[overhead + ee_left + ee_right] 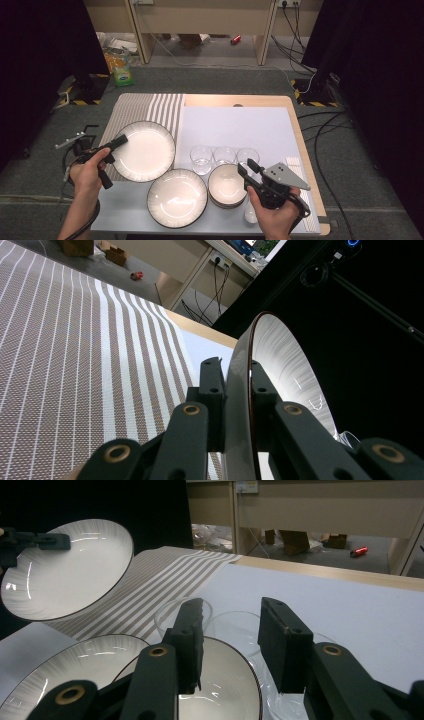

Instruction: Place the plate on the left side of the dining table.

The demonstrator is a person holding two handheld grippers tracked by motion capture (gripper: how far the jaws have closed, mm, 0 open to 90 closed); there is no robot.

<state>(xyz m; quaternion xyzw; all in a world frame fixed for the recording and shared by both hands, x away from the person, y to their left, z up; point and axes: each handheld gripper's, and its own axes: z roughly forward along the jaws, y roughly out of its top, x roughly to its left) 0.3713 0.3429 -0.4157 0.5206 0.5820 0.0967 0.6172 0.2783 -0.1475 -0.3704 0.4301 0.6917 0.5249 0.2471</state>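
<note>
The plate [145, 150] hung tilted above the striped mat [150, 107] at the table's left, its rim pinched in my left tongs [119, 142]. My right tongs [248, 170] stood spread and empty over the bowl stack [226, 186], near three glasses [201, 158].

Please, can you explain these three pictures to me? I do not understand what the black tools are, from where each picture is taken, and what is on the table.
A person holds a hand tool with two black jaws in each hand. One camera looks down from above; one rides on each tool.

The left gripper is shut on the rim of a white plate and holds it lifted above the striped mat. The right gripper is open, near the stacked bowls.

On the table are also a second plate and three glasses.
</note>
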